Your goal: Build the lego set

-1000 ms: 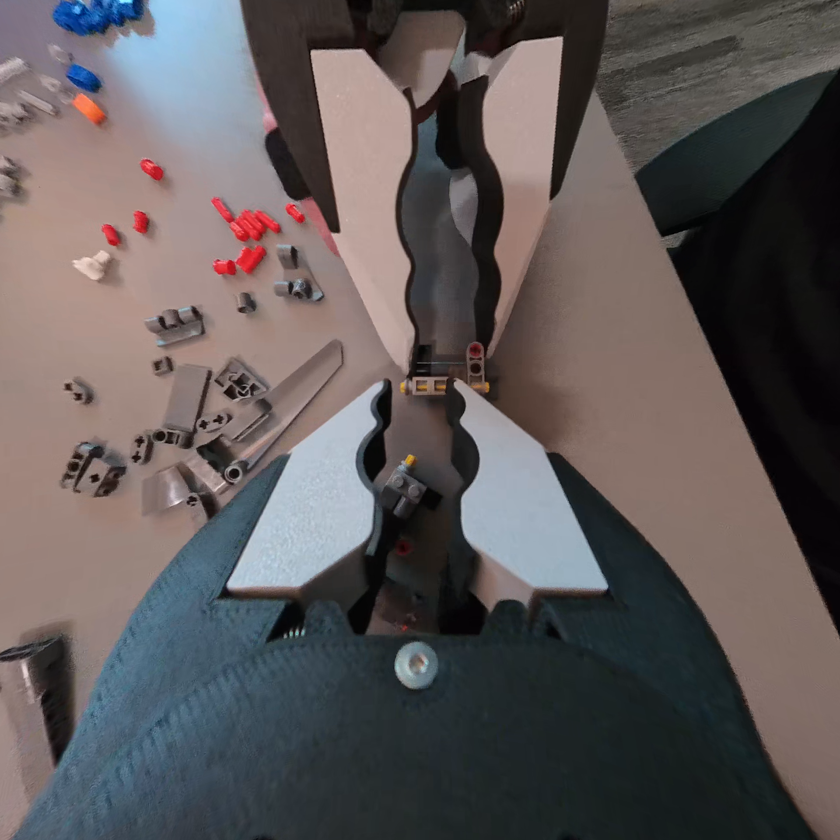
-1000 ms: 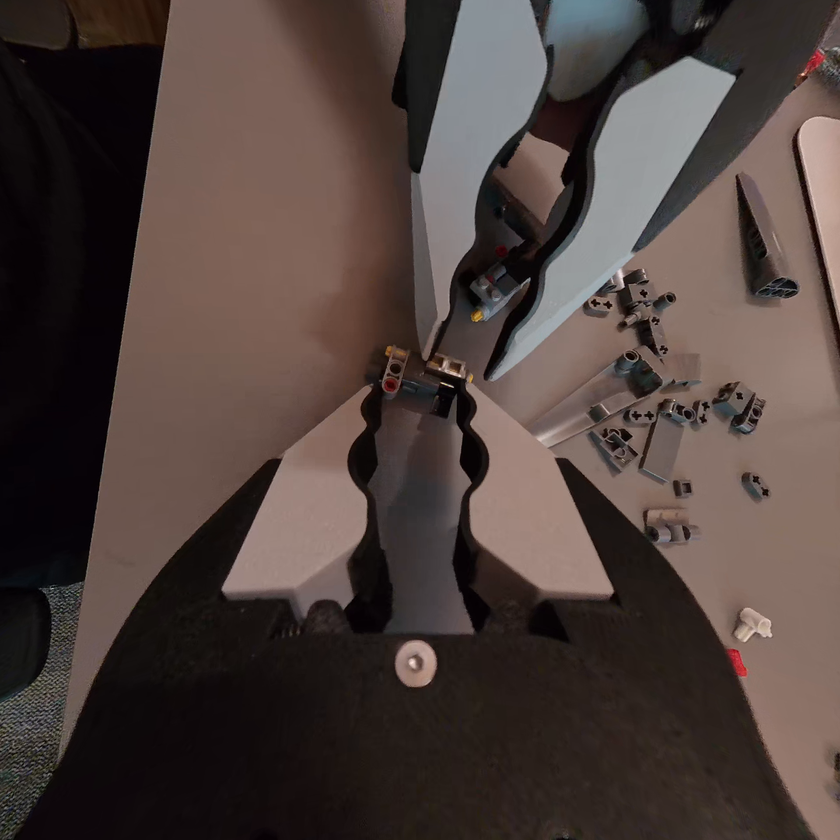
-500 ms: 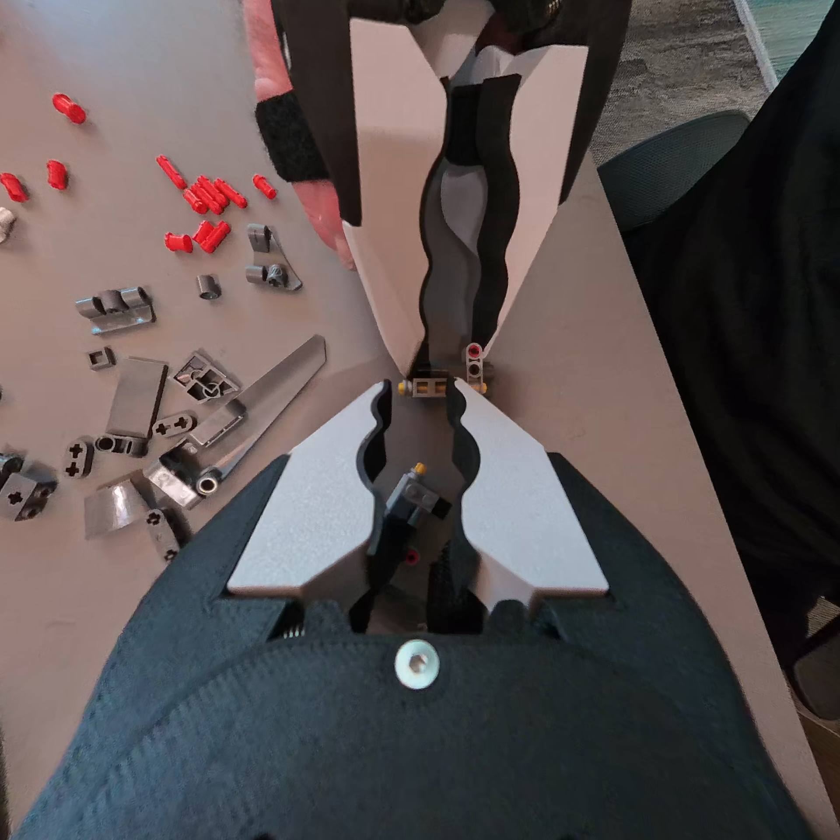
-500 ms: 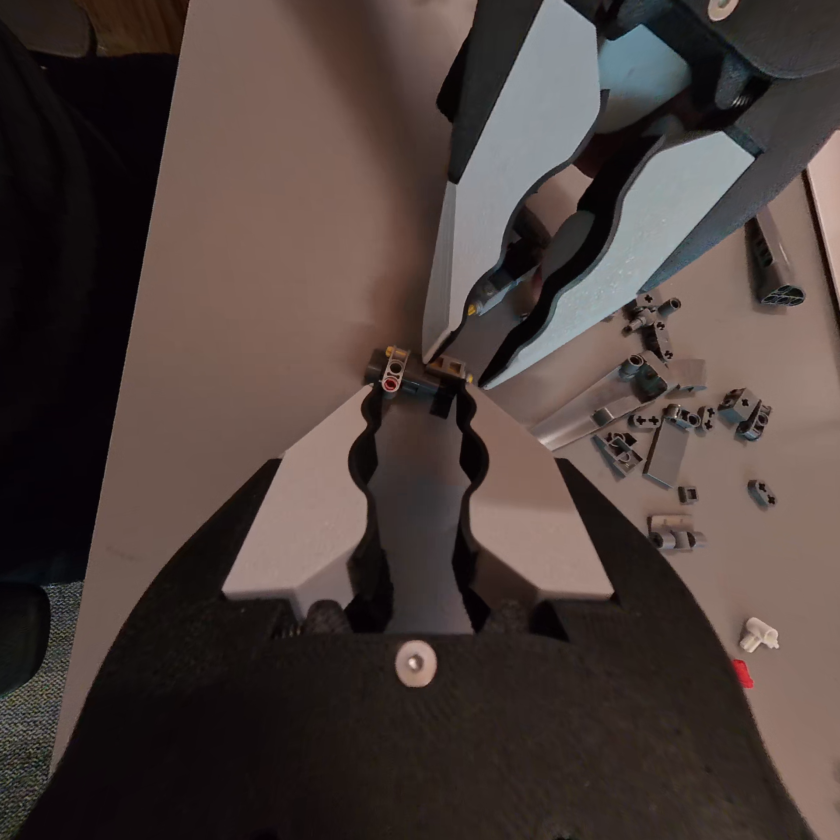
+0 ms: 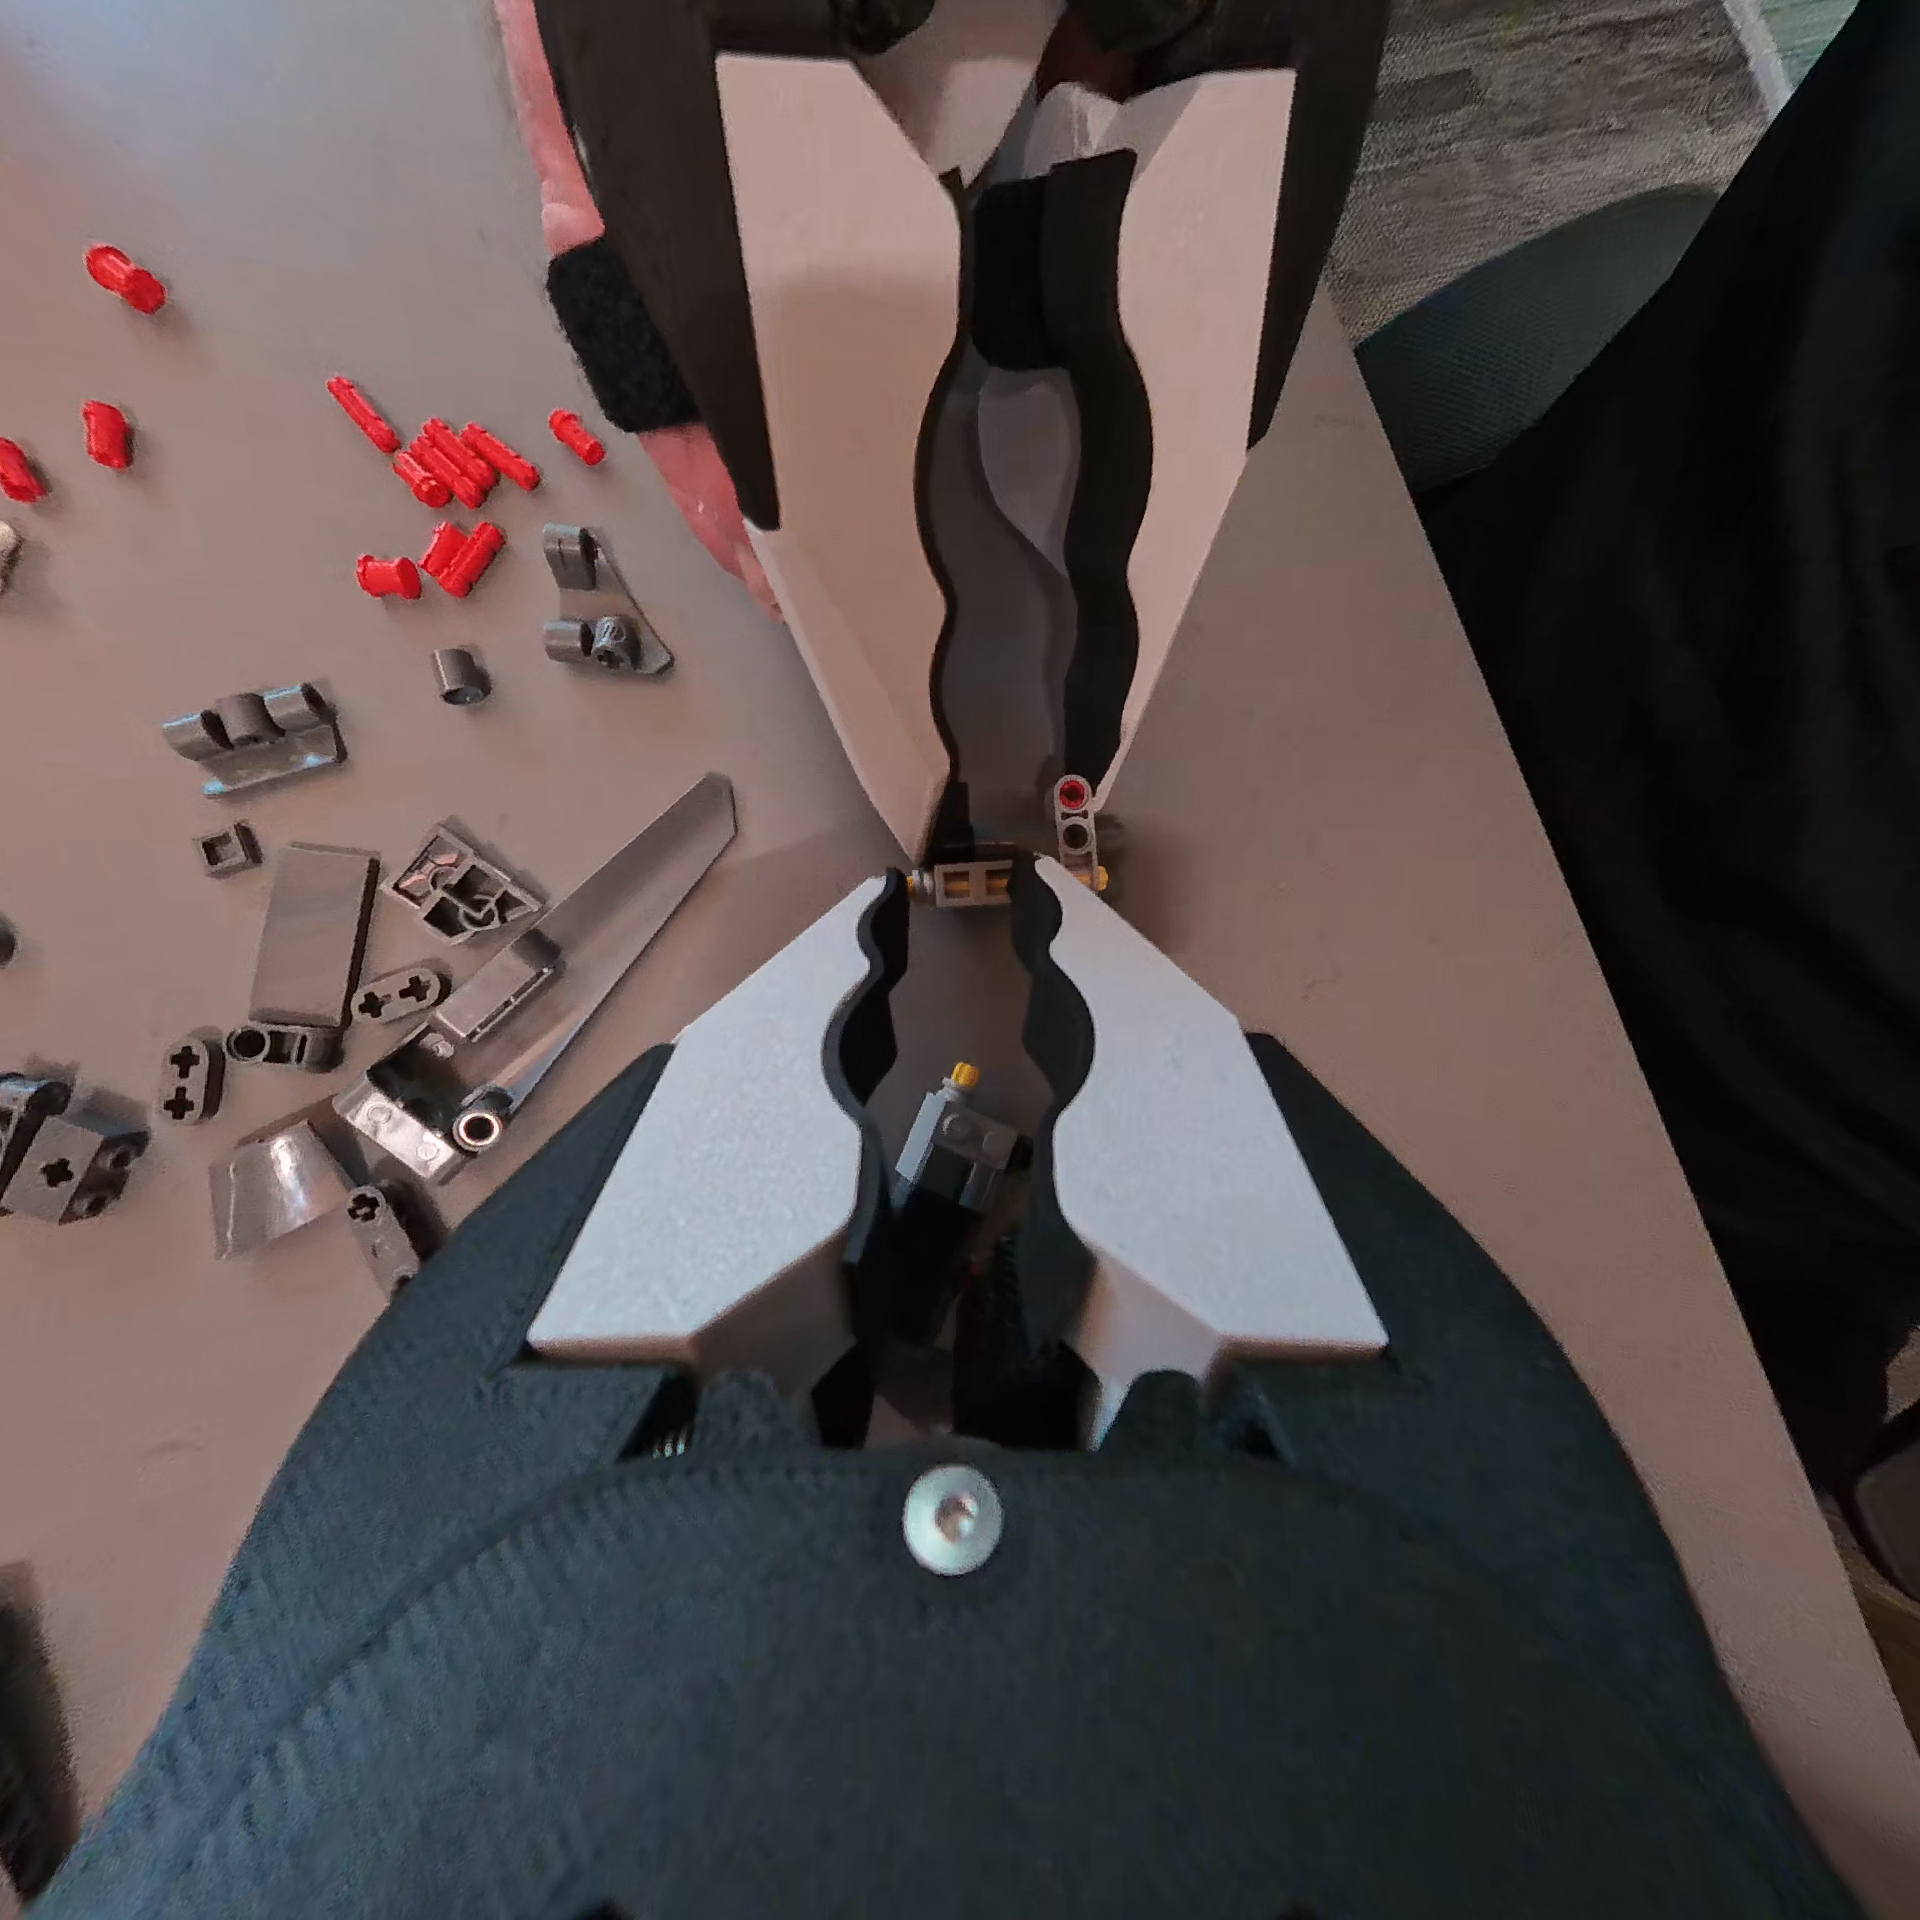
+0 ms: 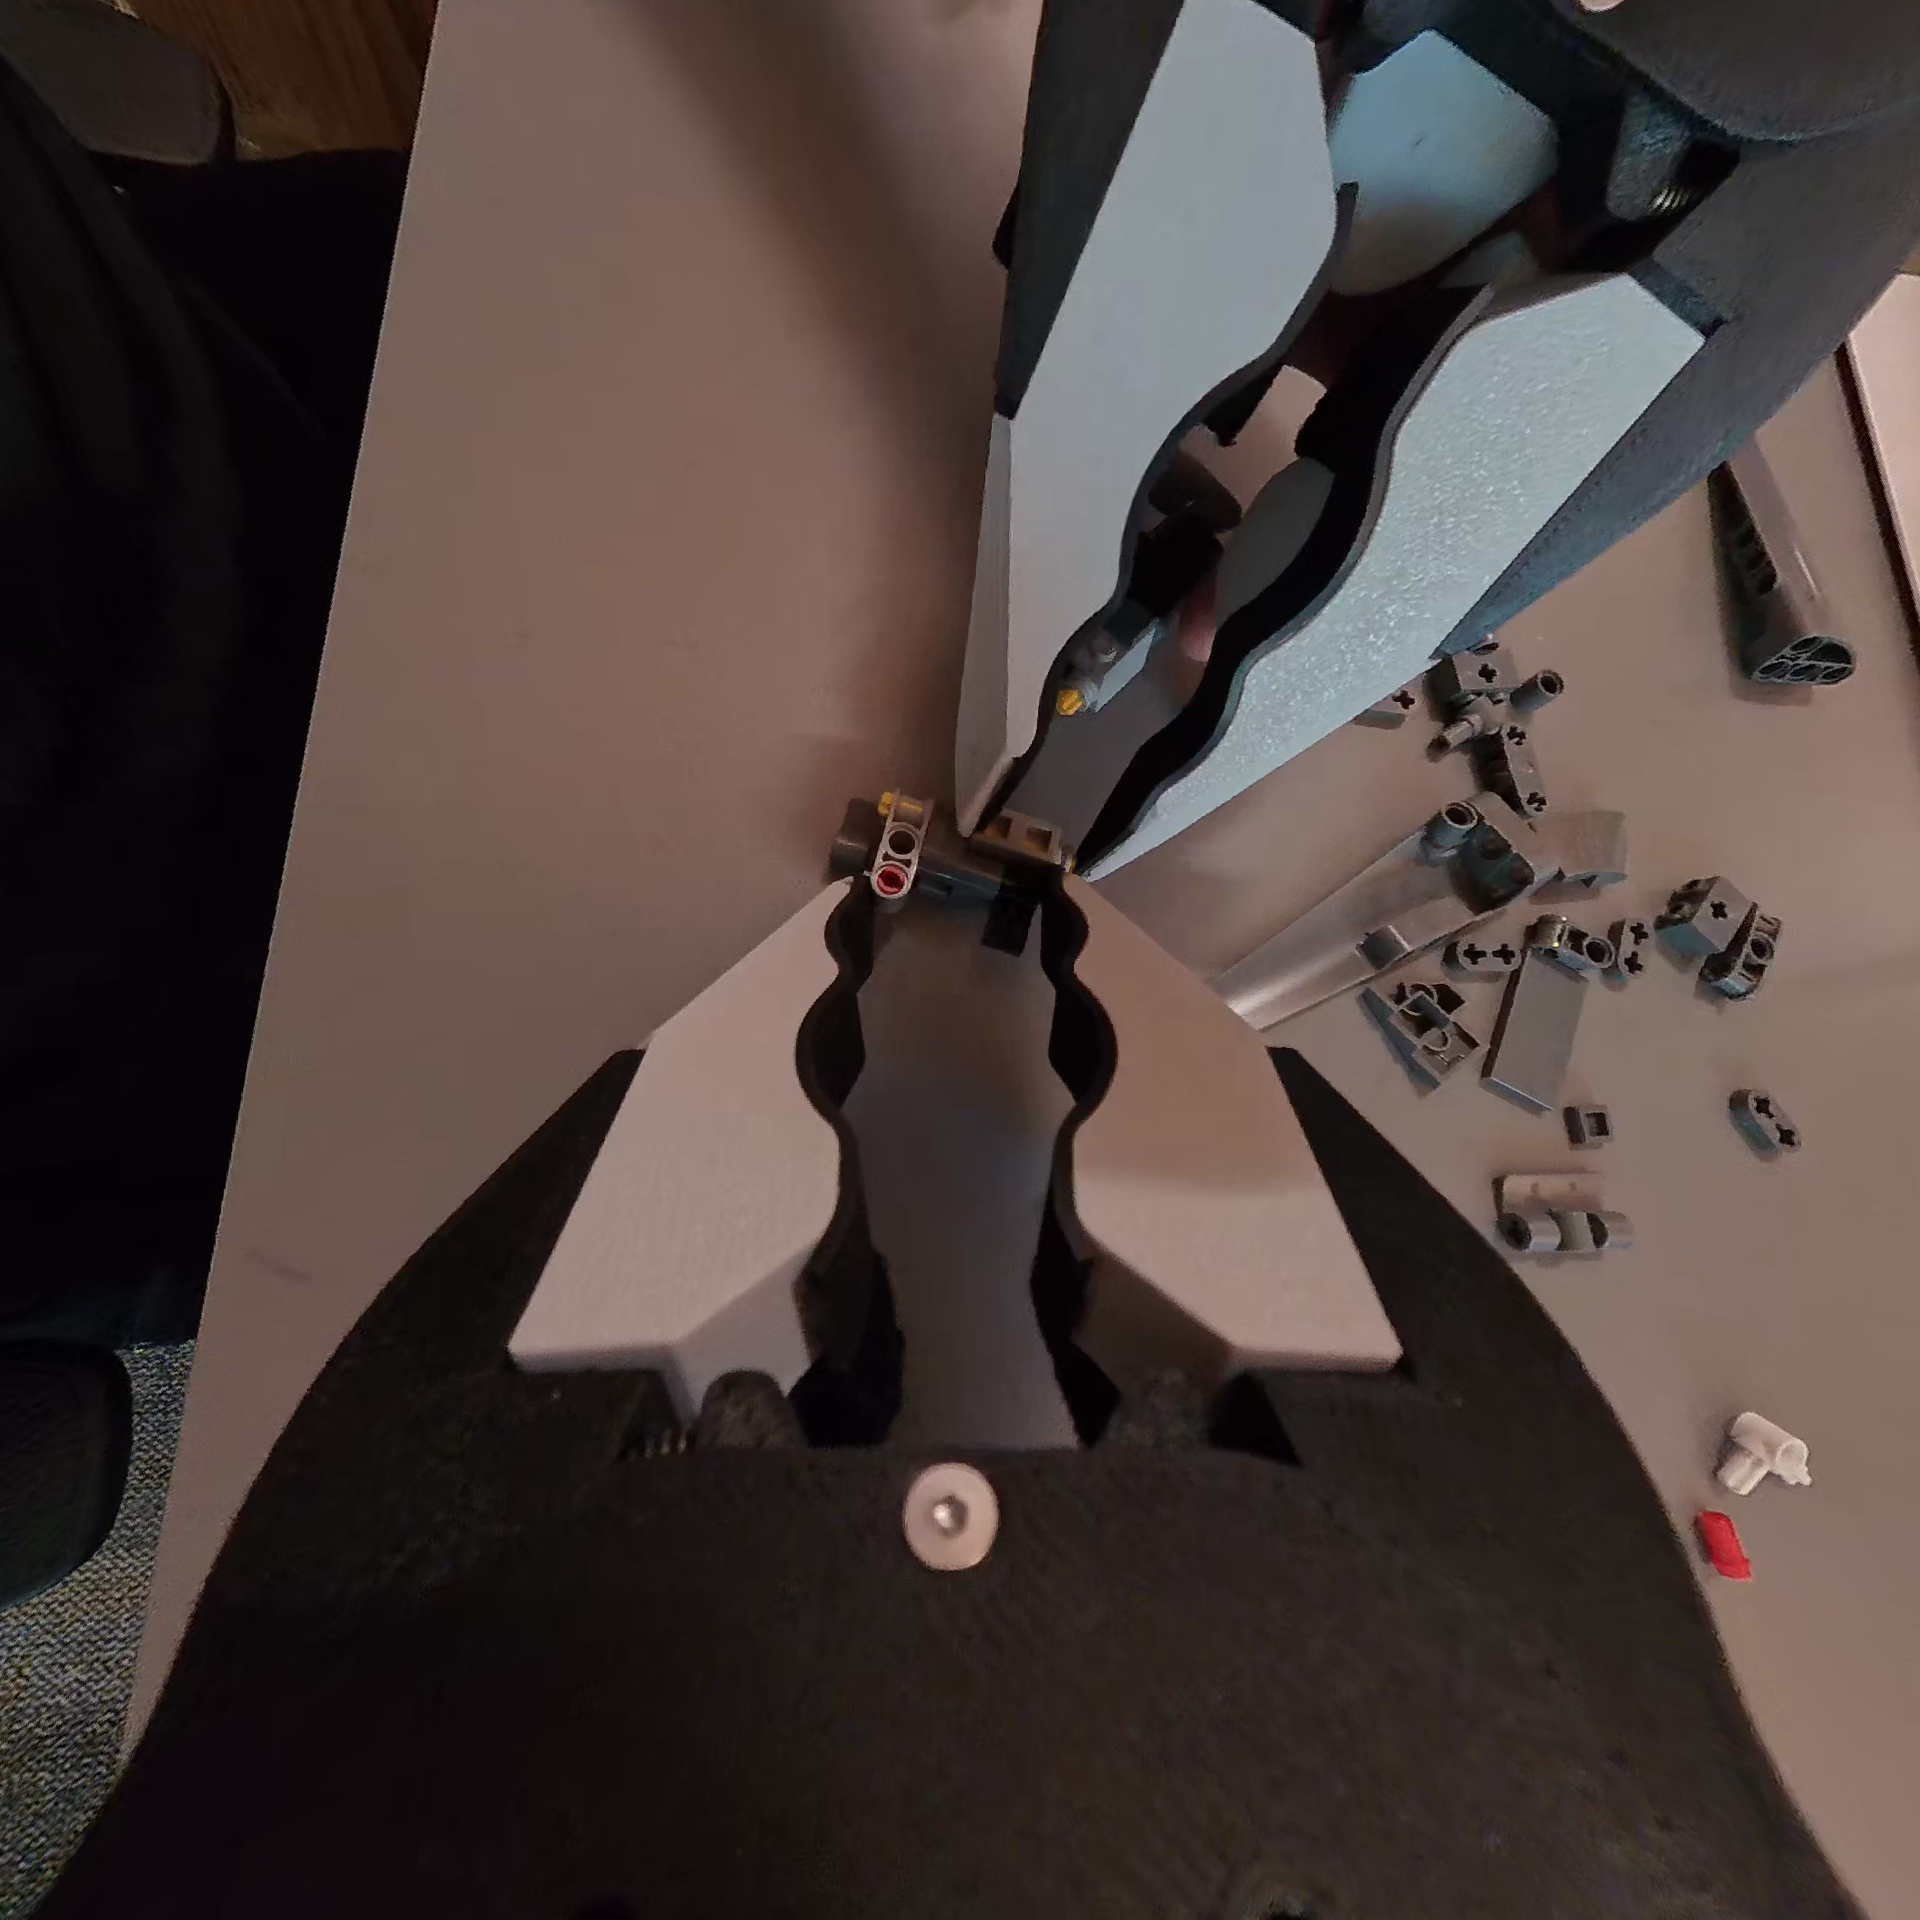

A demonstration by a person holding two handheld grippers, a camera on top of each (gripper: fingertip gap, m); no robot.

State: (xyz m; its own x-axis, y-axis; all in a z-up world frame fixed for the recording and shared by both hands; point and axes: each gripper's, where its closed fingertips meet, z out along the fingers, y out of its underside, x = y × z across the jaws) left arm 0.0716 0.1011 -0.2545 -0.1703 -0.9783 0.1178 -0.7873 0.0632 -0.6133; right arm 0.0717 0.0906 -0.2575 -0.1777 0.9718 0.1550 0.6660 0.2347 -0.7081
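My right gripper (image 6: 956, 894) is shut on a small dark grey brick assembly (image 6: 935, 862) that carries a light grey link with a red pin (image 5: 1075, 821) and a yellow axle. It holds the assembly just above the table. My left gripper (image 5: 966, 883) meets it tip to tip. The left fingertips flank and touch the light grey connector (image 5: 971, 883) on the assembly's yellow axle. Deeper between the left fingers a small grey piece with a yellow pin (image 5: 951, 1138) is wedged between the pads. It also shows in the right wrist view (image 6: 1107, 665).
Loose grey parts (image 5: 312, 935), a long grey blade (image 5: 623, 883) and red pins (image 5: 457, 468) lie left of the grippers. In the right wrist view grey parts (image 6: 1507, 935), a white piece (image 6: 1756, 1455) and a red piece (image 6: 1722, 1558) lie to the right. The table edge (image 5: 1558, 935) borders a dark chair. Less than 4 cm separates the two grippers' tips. Both grippers' tips are roughly 5 cm from the long grey blade (image 5: 623, 883).
My left jaws have narrowed a little and the wedged grey piece has tilted more upright between them. Both grippers stay tip to tip. The right gripper keeps its hold on the assembly.
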